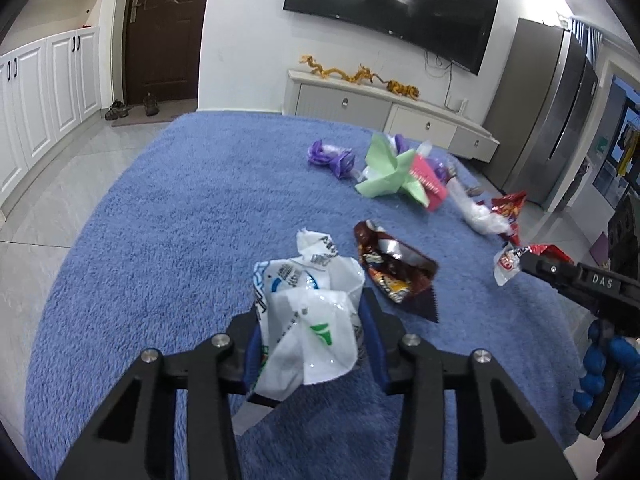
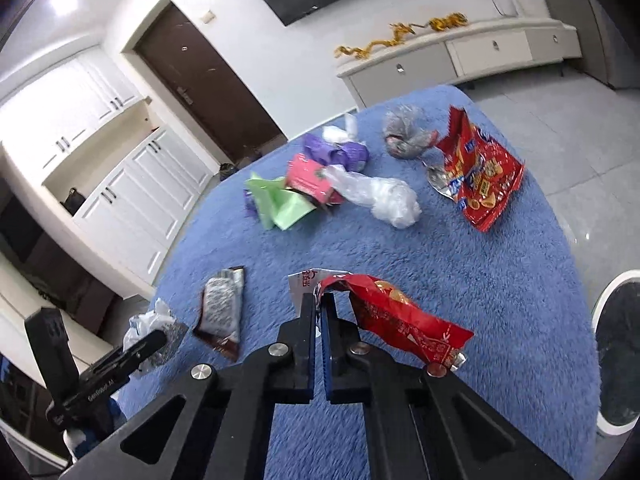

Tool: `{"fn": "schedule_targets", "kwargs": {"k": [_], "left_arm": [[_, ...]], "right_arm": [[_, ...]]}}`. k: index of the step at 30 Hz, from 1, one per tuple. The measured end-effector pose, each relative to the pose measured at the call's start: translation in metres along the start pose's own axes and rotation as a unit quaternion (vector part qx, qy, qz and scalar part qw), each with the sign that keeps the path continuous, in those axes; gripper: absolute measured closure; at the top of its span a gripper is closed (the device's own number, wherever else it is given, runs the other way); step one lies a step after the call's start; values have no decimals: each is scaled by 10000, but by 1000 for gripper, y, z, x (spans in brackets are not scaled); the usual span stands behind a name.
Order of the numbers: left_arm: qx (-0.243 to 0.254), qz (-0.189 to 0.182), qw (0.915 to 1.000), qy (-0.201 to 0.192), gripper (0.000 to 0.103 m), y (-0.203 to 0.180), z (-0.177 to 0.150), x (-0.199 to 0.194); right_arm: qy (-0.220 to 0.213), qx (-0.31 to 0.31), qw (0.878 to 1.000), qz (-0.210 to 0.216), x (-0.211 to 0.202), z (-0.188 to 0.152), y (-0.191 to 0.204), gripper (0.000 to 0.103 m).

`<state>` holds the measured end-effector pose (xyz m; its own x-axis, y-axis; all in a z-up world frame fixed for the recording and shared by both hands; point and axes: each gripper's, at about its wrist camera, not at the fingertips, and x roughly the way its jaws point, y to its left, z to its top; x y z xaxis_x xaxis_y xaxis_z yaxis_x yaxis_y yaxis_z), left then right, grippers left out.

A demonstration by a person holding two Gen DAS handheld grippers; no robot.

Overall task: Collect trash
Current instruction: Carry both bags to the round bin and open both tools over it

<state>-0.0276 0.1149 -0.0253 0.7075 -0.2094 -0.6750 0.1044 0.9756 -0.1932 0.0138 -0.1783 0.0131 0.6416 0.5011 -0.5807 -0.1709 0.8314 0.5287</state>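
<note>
Jaws of left gripper (image 1: 310, 344) clamped on crumpled white wrapper (image 1: 308, 312), lifted clear of blue rug (image 1: 160, 240) for carrying off. Right gripper (image 2: 320, 308) pinched shut on one end of red snack bag (image 2: 400, 324), long axis trailing right and toward the camera. Farther out, brown wrapper (image 1: 394, 268), green paper (image 1: 386, 170), purple bag (image 1: 332, 156) left lying, awaiting pickup.
</note>
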Motion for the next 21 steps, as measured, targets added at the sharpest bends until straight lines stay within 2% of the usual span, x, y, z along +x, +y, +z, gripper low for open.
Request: {"fn": "schedule_targets", "kwargs": {"k": [6, 12, 16, 21], "left_arm": [[109, -156, 9995, -260, 63, -18, 8, -26], [546, -563, 9959, -441, 63, -67, 29, -32], [933, -972, 9899, -447, 63, -119, 41, -22], [1458, -1595, 9763, -114, 63, -206, 51, 11]], "right_arm": [[-292, -301, 9991, 56, -30, -3, 15, 100], [-673, -261, 9973, -161, -66, -2, 3, 100], [-928, -144, 9942, -515, -98, 2, -23, 100], [-1111, 88, 9875, -1114, -134, -4, -74, 100]]}}
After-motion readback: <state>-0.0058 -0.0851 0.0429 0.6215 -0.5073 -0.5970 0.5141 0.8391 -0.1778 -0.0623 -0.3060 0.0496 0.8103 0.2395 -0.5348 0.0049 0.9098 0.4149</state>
